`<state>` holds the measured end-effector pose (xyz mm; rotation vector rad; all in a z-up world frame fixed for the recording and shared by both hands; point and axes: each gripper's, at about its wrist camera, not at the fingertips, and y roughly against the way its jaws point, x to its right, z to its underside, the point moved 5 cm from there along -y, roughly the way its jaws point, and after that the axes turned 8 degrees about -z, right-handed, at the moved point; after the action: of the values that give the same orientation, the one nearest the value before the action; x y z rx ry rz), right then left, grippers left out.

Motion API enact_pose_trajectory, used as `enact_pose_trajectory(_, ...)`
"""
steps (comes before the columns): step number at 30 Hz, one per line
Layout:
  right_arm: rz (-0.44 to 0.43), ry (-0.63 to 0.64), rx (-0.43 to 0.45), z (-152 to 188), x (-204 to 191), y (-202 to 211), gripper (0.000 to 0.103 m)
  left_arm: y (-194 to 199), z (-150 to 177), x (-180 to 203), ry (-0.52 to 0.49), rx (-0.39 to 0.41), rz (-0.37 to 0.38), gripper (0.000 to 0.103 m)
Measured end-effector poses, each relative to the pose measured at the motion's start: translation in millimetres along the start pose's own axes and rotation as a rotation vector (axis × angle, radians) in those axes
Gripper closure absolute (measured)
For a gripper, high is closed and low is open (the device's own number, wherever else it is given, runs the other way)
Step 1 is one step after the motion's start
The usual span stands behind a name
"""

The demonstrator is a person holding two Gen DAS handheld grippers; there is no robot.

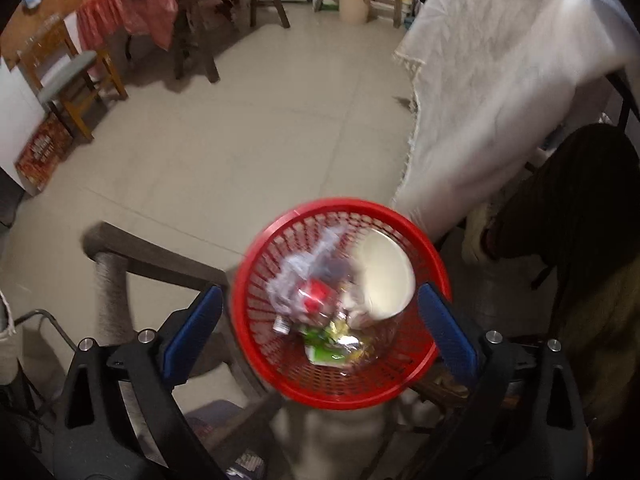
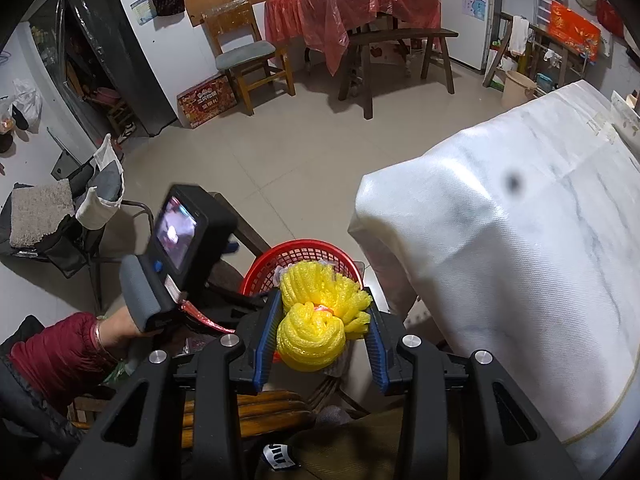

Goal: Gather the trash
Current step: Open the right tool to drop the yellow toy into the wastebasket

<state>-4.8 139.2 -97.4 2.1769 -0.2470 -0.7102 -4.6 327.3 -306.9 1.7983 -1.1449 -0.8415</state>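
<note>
The left gripper [image 1: 320, 320] stands wide apart, nothing between its blue pads [image 1: 194, 332], and it points steeply down over a red plastic mesh basket [image 1: 256, 320] that sits on the floor beside a white cloth-draped table [image 1: 500, 100]. Inside the basket lie a white paper bowl [image 1: 386, 280] tilted against the far right wall, a crumpled clear plastic bag [image 1: 296, 272], a red wrapper [image 1: 314, 294] and a green-and-white packet [image 1: 324, 350] near the bottom; the contents are motion-blurred, so the smaller scraps cannot be identified with confidence. The right gripper [image 2: 320, 336] is closed at a middling width on yellow foam fruit netting [image 2: 316, 320], bunched into two lobes, one pad pressing each side. In the right wrist view this netting is held above the near rim of the same basket [image 2: 304, 252], with the table's cloth [image 2: 500, 260] immediately to the right. To the left in that view a hand [image 2: 120, 330] in a dark red sleeve [image 2: 60, 352] holds the left gripper's handle, with its wrist camera [image 2: 188, 228] above.
</note>
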Motion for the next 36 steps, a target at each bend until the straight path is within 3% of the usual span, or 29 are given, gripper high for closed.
enact_pose_trajectory(5, -0.015, 0.01, -0.038, 2, -4, -12, 0.063, 22, -17, -35, 0.063, 0.059, -0.08, 0.008)
enact_pose_trajectory(10, -0.055, 0.045, -0.133, 0, -18, -48, 0.063, 42, -34, -67, 0.121, 0.11, -0.175, 0.007)
enact_pose_trajectory(18, -0.07, 0.134, -0.267, -9, -46, -120, 0.063, 67, -41, -95, 0.159, 0.149, -0.22, 0.007)
enact_pose_trajectory(23, -0.07, 0.152, -0.319, -6, -46, -157, 0.06, 68, -34, -105, 0.175, 0.135, -0.224, 0.007)
enact_pose_trajectory(28, -0.065, 0.137, -0.315, -6, -39, -175, 0.042, 61, -23, -111, 0.172, 0.101, -0.224, 0.007)
enact_pose_trajectory(36, -0.053, 0.141, -0.259, -10, -42, -153, 0.041, 61, -17, -112, 0.177, 0.082, -0.21, 0.007)
